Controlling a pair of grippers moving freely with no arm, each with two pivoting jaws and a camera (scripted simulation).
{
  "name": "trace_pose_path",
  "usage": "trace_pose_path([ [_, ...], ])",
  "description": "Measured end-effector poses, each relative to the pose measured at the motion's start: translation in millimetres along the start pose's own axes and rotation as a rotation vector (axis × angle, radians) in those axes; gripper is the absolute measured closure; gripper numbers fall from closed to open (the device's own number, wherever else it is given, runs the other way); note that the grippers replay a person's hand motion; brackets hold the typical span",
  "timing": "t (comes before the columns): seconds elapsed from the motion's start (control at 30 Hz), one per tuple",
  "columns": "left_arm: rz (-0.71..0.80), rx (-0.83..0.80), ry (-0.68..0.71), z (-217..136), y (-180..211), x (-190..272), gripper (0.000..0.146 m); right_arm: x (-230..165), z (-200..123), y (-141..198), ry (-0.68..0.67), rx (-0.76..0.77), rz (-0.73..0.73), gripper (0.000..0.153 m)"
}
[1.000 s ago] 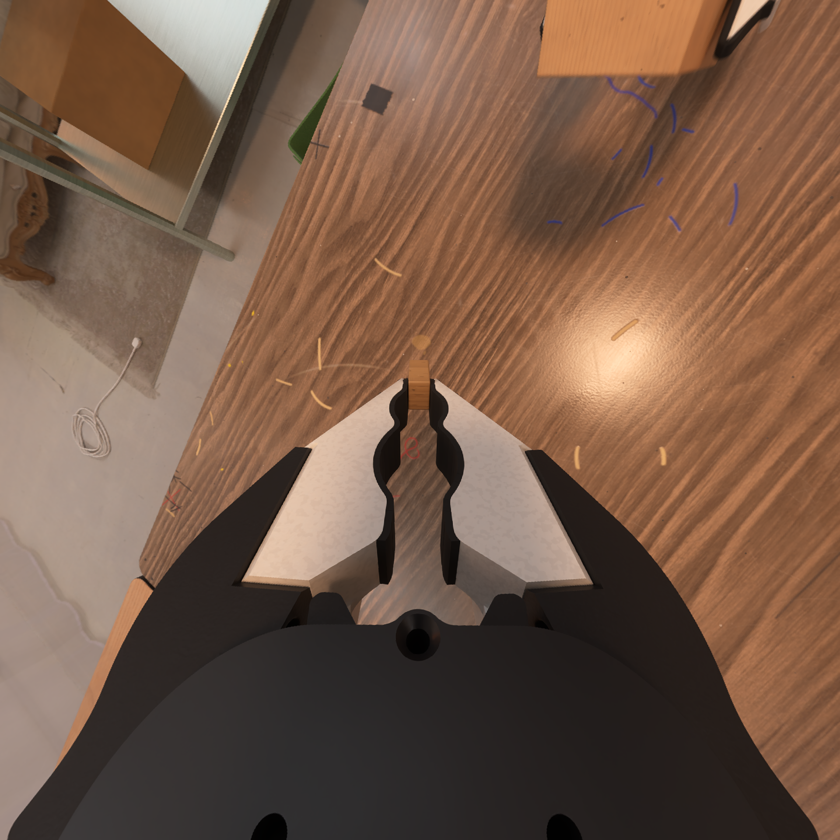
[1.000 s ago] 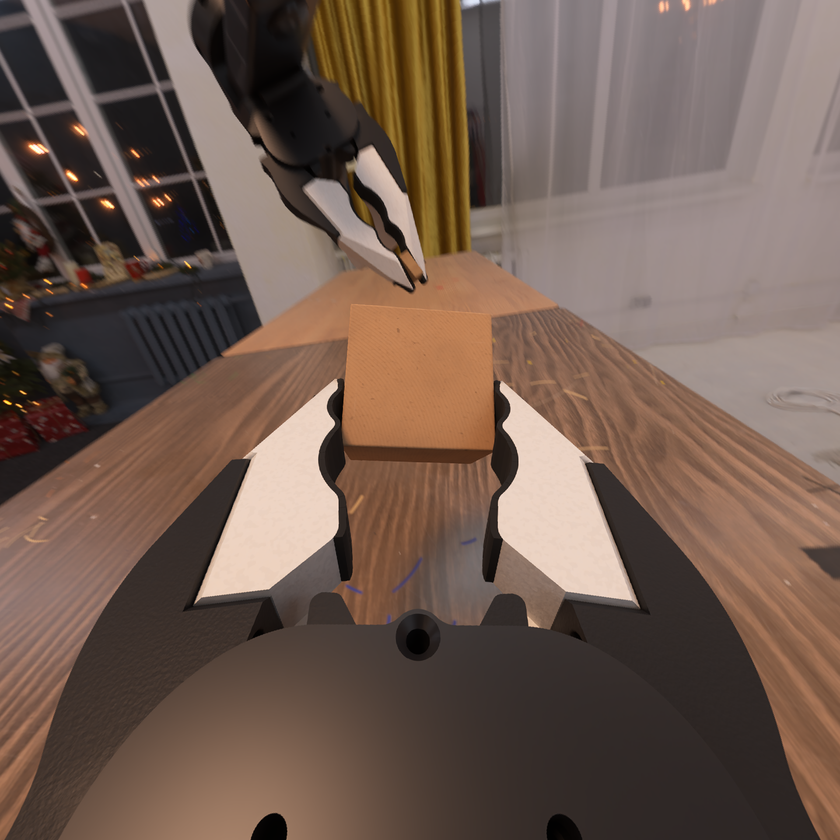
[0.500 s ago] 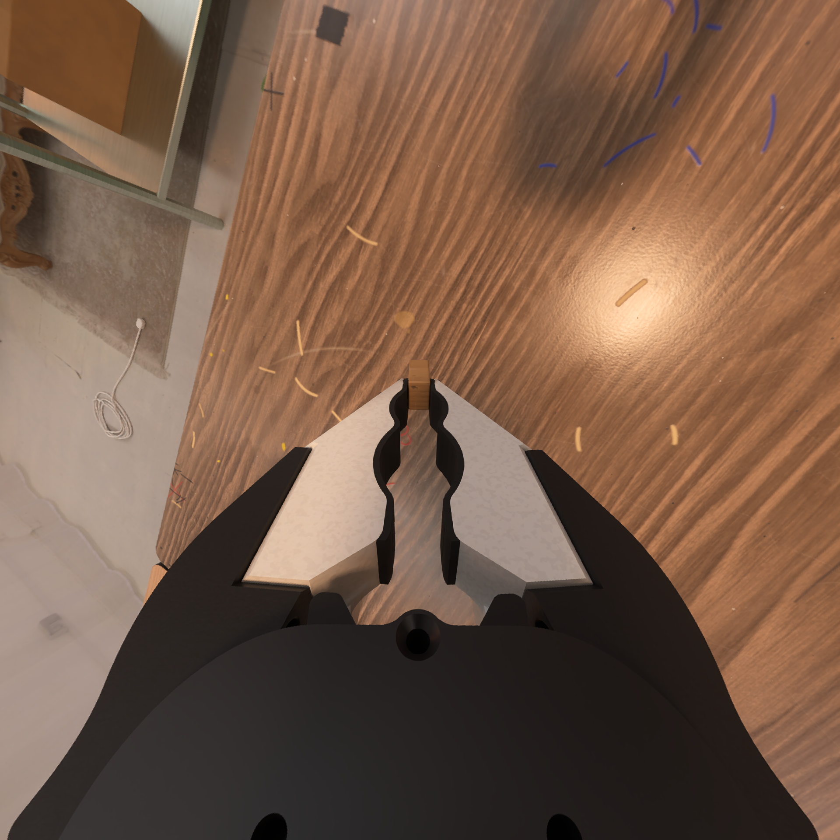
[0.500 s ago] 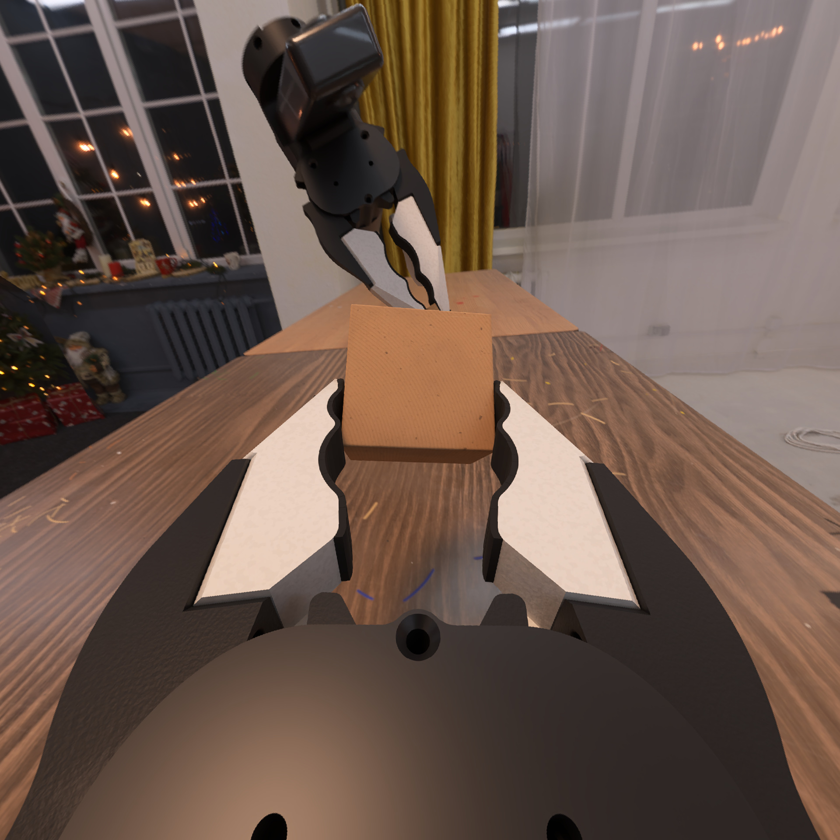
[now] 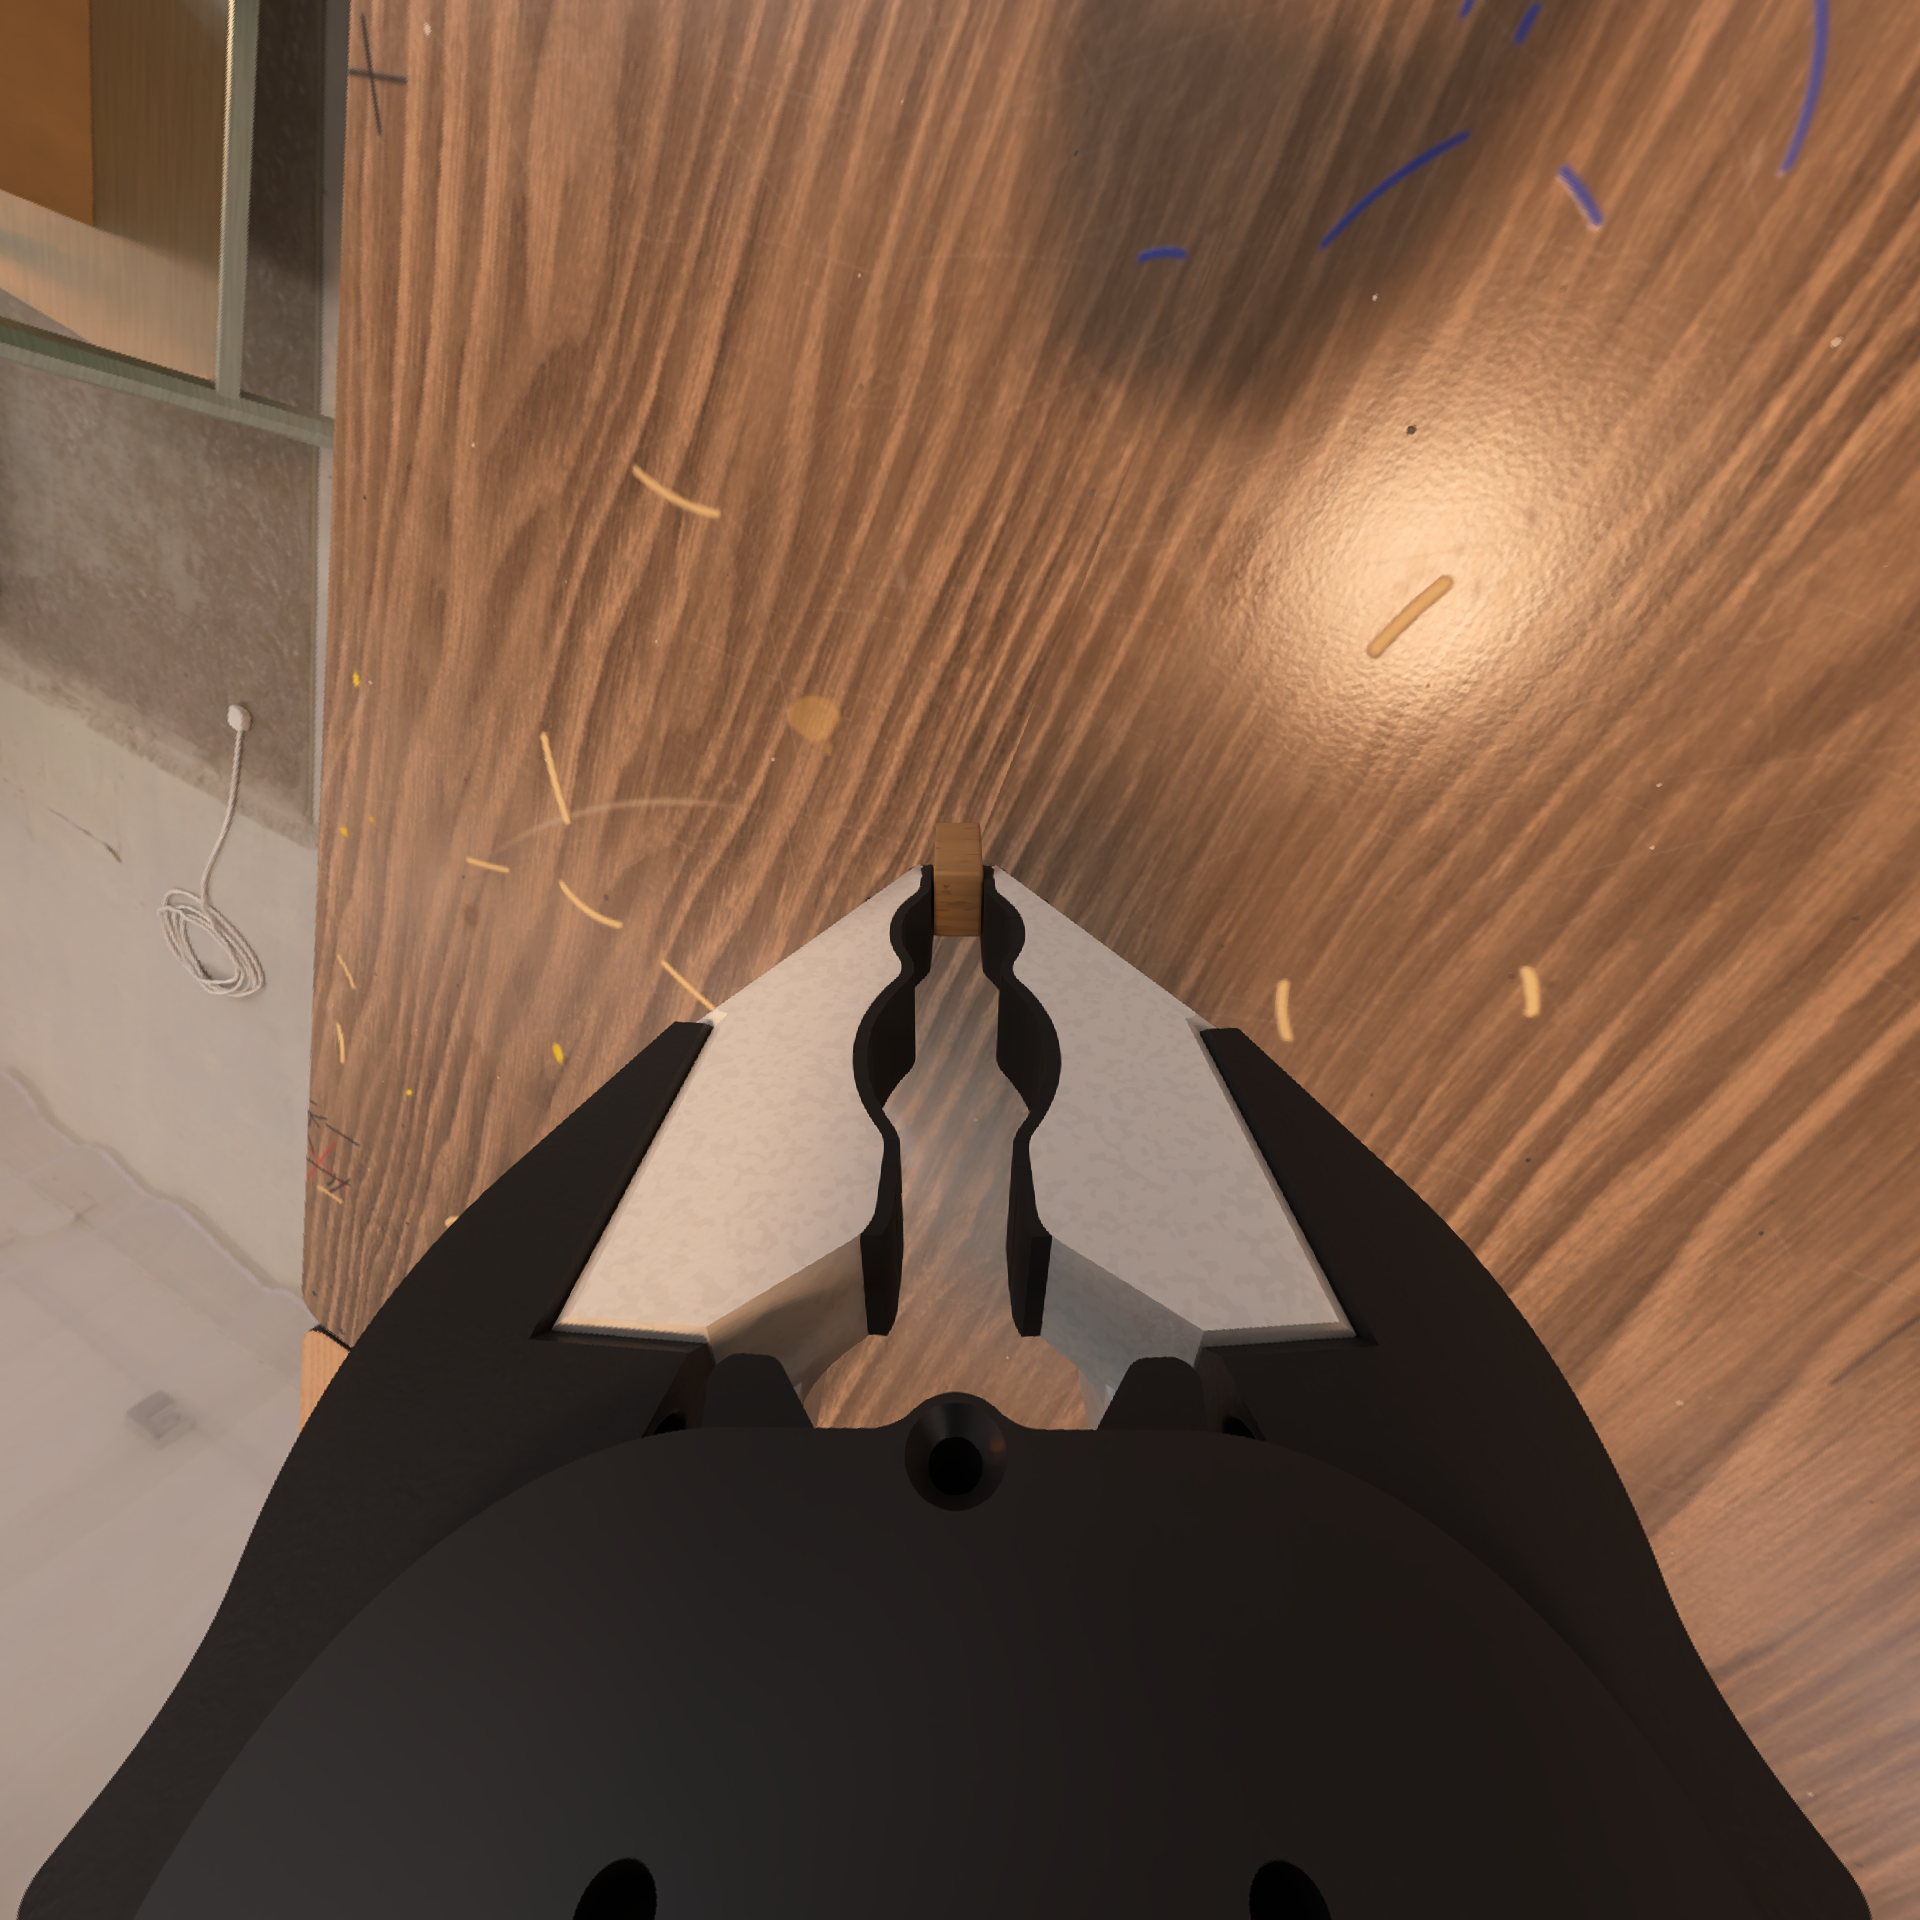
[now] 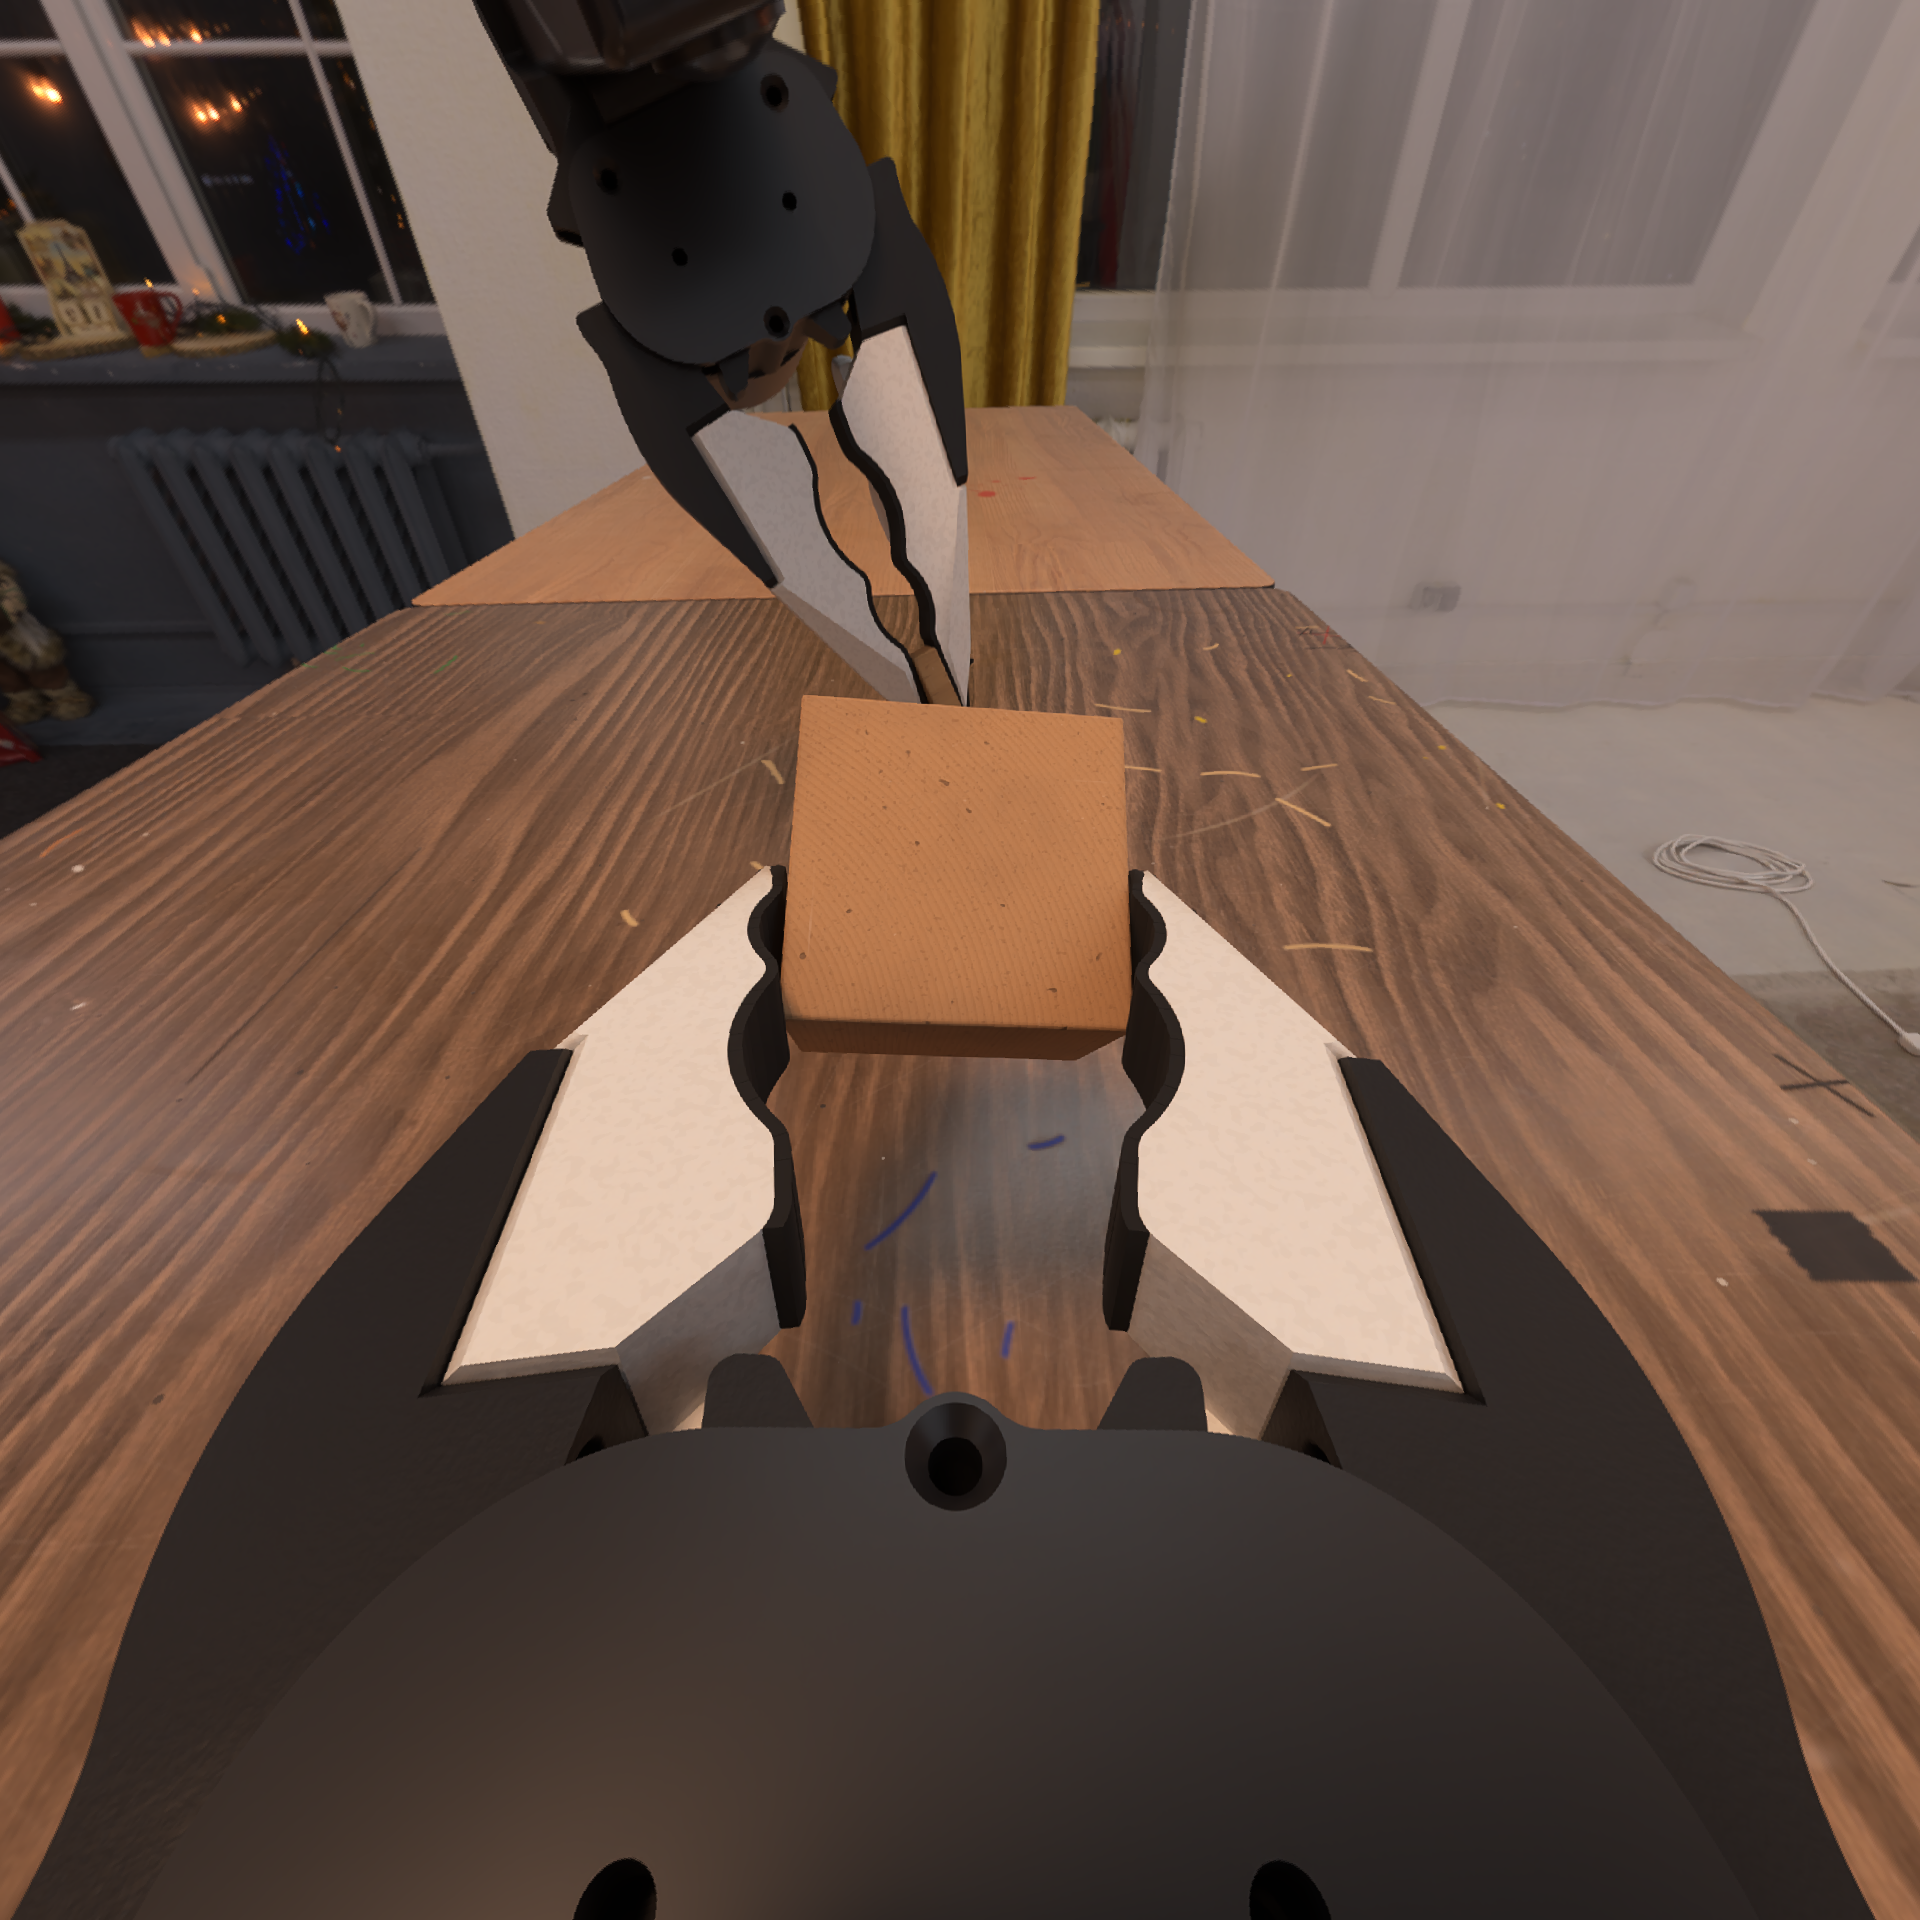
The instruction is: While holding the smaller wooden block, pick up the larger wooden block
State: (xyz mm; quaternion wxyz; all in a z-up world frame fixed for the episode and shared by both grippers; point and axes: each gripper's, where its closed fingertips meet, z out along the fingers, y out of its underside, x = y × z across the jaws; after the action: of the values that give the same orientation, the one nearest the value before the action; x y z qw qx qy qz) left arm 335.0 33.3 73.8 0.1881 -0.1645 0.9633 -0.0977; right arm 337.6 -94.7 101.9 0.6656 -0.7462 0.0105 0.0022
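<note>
My left gripper (image 5: 957, 883) is shut on the smaller wooden block (image 5: 957, 879), a thin tan piece pinched at the fingertips, and points down at the dark wooden table (image 5: 1143, 520) from above it. My right gripper (image 6: 954, 904) is shut on the larger wooden block (image 6: 954, 883), a tan cube held clear above the table (image 6: 364, 883), with its shadow below. In the right wrist view the left gripper (image 6: 930, 675) hangs just behind the cube, tips down, with the small block (image 6: 932, 670) partly hidden behind the cube's top edge.
Blue marks (image 5: 1392, 187) and pale slivers (image 5: 1408, 616) lie on the table top. The table's left edge (image 5: 327, 727) drops to a floor with a white cable (image 5: 208, 935). A lighter table (image 6: 1039, 530) adjoins at the far end. A black square (image 6: 1834, 1245) marks the right side.
The left gripper has moved closer to the right gripper and lower, now right behind the large block. The large block has left the left wrist view. Both grips are unchanged.
</note>
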Motion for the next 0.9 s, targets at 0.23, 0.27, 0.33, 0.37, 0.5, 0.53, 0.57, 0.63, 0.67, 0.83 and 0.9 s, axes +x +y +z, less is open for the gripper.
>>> trace_pose_path([
  [0.23,-0.006,0.012,-0.010,-5,-1,-4,0.139,2,-1,3,0.014,-0.011,0.000,0.088],
  [0.27,-0.008,0.013,-0.014,-6,0,-6,0.139,5,0,7,0.028,-0.038,0.003,0.088],
  [0.33,-0.015,0.013,-0.027,-9,2,-10,0.139,11,1,15,0.068,-0.098,0.005,0.088],
  [0.37,-0.016,0.011,-0.035,-11,3,-13,0.139,15,1,21,0.095,-0.133,0.001,0.088],
  [0.5,-0.017,-0.016,-0.099,-19,12,-28,0.139,29,0,58,0.200,-0.400,-0.085,0.088],
  [0.53,-0.021,-0.022,-0.119,-22,14,-33,0.139,30,0,68,0.214,-0.473,-0.111,0.088],
  [0.57,-0.025,-0.026,-0.137,-25,15,-37,0.139,31,0,75,0.222,-0.527,-0.129,0.088],
  [0.63,-0.038,-0.013,-0.165,-30,16,-45,0.139,32,0,84,0.239,-0.594,-0.152,0.088],
  [0.67,-0.047,0.000,-0.181,-33,16,-49,0.139,32,0,85,0.243,-0.612,-0.157,0.088],
  [0.83,-0.046,0.055,-0.266,-39,8,-60,0.139,36,-3,77,0.293,-0.632,-0.196,0.088],
  [0.9,-0.030,0.065,-0.315,-40,3,-62,0.139,34,-1,60,0.309,-0.592,-0.217,0.088],
])
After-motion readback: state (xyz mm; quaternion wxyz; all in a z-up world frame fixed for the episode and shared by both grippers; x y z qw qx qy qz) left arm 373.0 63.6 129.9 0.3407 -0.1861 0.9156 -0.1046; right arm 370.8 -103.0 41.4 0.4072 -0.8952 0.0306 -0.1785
